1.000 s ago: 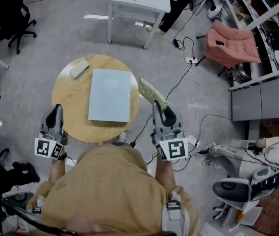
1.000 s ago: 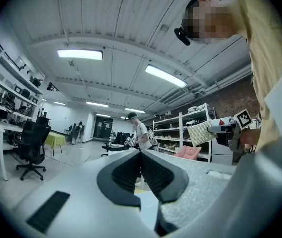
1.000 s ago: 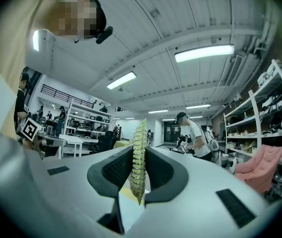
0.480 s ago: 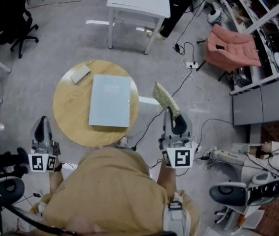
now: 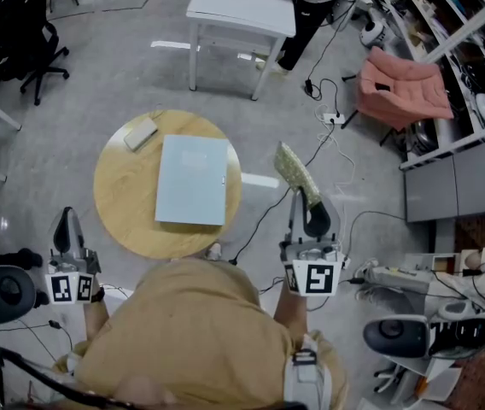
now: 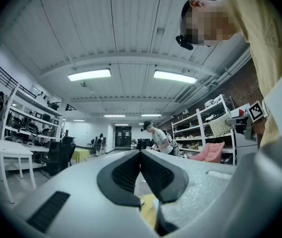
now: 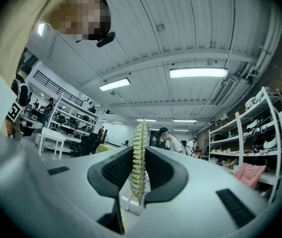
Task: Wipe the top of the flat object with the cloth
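Round table (image 5: 123,203), flat object (image 5: 193,180) lengthwise away, right tool (image 5: 300,195) pinching forward-pointing cloth (image 5: 293,164), left tool (image 5: 67,215) closed

Bare tabletop (image 5: 123,196) left of flat object (image 5: 192,180); far-left block (image 5: 140,132), perhaps sponge

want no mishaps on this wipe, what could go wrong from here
The yellow-green patterned cloth is pinched by one end in the right gripper, so wiping pressure might pull it free. The pale blue flat panel lies with its right edge near the rim of the round wooden table; a sideways stroke could push it off.
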A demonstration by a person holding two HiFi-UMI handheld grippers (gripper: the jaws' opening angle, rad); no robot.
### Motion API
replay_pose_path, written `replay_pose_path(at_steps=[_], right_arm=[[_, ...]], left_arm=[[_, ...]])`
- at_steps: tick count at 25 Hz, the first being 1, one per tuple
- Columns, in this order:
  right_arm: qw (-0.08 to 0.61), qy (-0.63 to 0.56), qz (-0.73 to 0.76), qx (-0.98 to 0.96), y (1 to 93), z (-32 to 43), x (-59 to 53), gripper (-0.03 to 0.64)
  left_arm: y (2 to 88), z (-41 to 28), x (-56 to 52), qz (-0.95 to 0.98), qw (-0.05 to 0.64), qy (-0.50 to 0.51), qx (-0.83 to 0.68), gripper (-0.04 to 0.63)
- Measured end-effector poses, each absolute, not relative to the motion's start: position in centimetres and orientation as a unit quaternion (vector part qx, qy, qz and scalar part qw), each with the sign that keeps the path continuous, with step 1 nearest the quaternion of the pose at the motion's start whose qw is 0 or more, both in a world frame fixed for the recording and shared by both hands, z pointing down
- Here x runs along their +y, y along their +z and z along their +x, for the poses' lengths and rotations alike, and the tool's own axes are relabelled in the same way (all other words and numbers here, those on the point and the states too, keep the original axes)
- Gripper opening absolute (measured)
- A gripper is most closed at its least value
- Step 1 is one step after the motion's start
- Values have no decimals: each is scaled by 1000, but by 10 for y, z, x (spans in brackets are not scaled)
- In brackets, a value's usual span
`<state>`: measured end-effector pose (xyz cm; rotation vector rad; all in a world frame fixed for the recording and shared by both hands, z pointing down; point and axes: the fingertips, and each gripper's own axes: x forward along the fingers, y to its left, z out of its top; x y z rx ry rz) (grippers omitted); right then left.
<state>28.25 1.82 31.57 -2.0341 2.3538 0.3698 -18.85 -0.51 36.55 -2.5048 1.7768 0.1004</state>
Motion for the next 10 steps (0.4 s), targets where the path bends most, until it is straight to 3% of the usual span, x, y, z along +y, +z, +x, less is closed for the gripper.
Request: replay_pose_path(at_steps=[10], right_arm=[[-1, 112, -654, 748, 318, 281, 20, 61]], left_arm=[[372, -199, -5, -816, 32, 9, 577, 3]])
